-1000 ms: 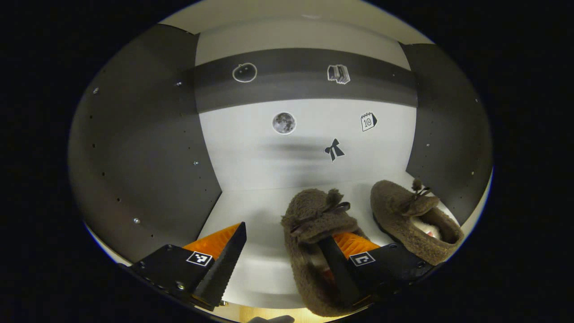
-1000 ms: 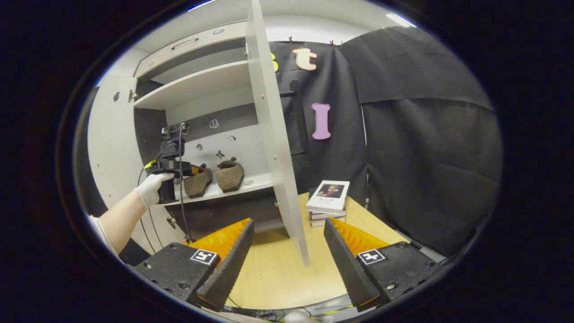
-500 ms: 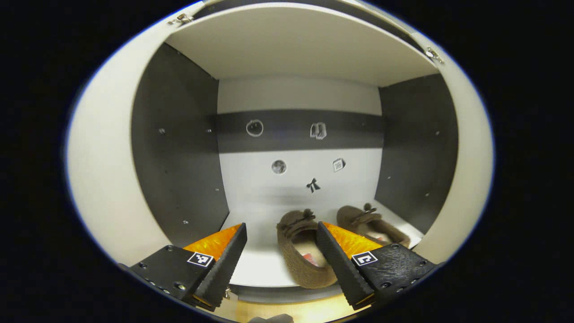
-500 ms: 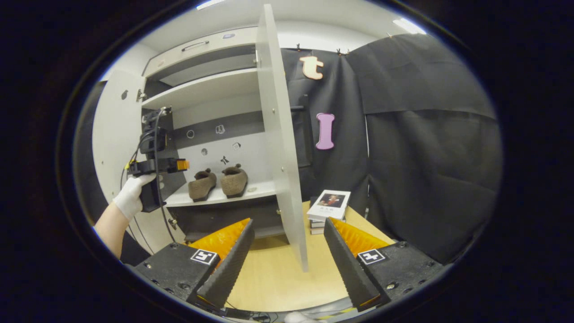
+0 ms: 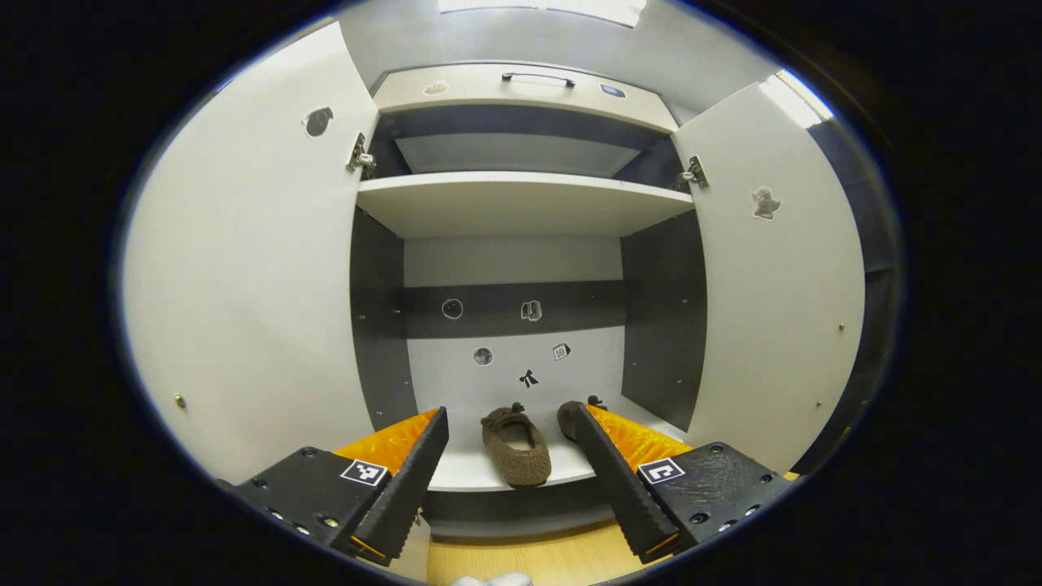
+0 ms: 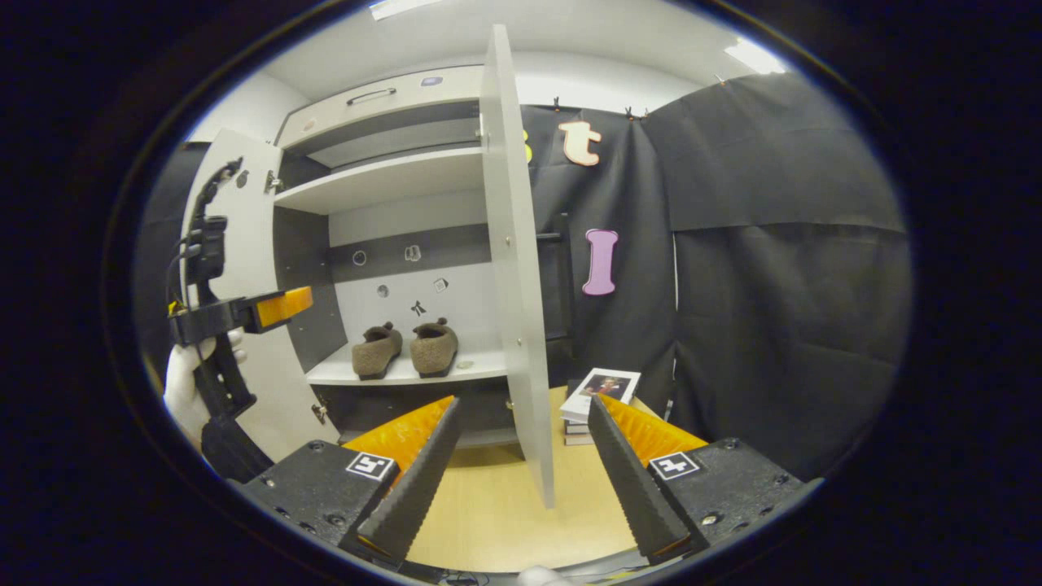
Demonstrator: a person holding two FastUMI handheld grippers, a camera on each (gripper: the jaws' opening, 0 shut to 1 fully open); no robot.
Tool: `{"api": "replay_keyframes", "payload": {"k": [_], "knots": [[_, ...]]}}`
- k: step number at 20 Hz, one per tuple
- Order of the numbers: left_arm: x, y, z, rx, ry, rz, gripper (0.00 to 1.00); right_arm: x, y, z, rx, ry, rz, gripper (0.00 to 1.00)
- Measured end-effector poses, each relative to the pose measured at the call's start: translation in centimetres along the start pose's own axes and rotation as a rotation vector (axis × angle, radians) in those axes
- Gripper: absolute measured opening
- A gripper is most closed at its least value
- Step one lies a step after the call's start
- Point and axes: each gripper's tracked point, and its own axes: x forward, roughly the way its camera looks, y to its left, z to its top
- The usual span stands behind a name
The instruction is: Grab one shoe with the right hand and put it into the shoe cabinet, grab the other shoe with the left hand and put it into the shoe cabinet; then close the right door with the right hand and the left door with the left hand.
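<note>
Shoes (image 6: pixel 405 348) sit side by side on shoe cabinet (image 6: pixel 391 175) lower shelf; both doors open. Left gripper (image 5: pixel 509 456) jaws spread, empty, facing cabinet. Right gripper (image 6: pixel 521 456) jaws spread, empty, straddling right door (image 6: pixel 513 268) edge without contact.

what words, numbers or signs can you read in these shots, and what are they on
No text reads clearly.
Calendar sticker on the back wall of the shoe cabinet: holds a number, too small to read.
Book cover: title too small and blurred.
Square marker on the left claw: a coded pattern, no words.
</note>
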Motion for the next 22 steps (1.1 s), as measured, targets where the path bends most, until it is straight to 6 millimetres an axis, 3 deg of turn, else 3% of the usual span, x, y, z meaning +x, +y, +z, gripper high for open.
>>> {"api": "replay_keyframes", "payload": {"k": [4, 8, 10, 11, 14, 20, 22], "knots": [[-5.3, -0.1, -0.7, -0.011, 0.015, 0.021, 0.96, -0.2, -0.8, 1.7, -0.021, -0.037, 0.009, 0.99], [-10.0, 0.5, -3.8, -0.011, 0.090, 0.065, 0.95, -0.2, -1.9, 2.4, -0.028, -0.044, 0.018, 0.99], [-11.9, 0.7, -5.1, -0.035, 0.121, 0.092, 1.00, 0.1, -2.5, 2.7, -0.038, -0.046, 0.018, 0.99], [-12.5, 0.8, -5.6, -0.047, 0.132, 0.099, 0.96, 0.2, -2.7, 2.6, -0.041, -0.038, 0.021, 0.99], [-14.2, 0.8, -6.1, -0.052, 0.136, 0.126, 0.96, 0.8, -3.5, 3.0, -0.047, -0.032, 0.025, 0.99], [-16.3, 0.1, -4.7, -0.020, 0.093, 0.138, 0.96, 3.6, -9.0, 6.8, -0.060, -0.071, -0.063, 0.98], [-17.0, -0.6, -4.8, -0.031, 0.096, 0.140, 0.96, 5.1, -10.0, 7.8, -0.043, -0.075, -0.061, 0.99]]}}
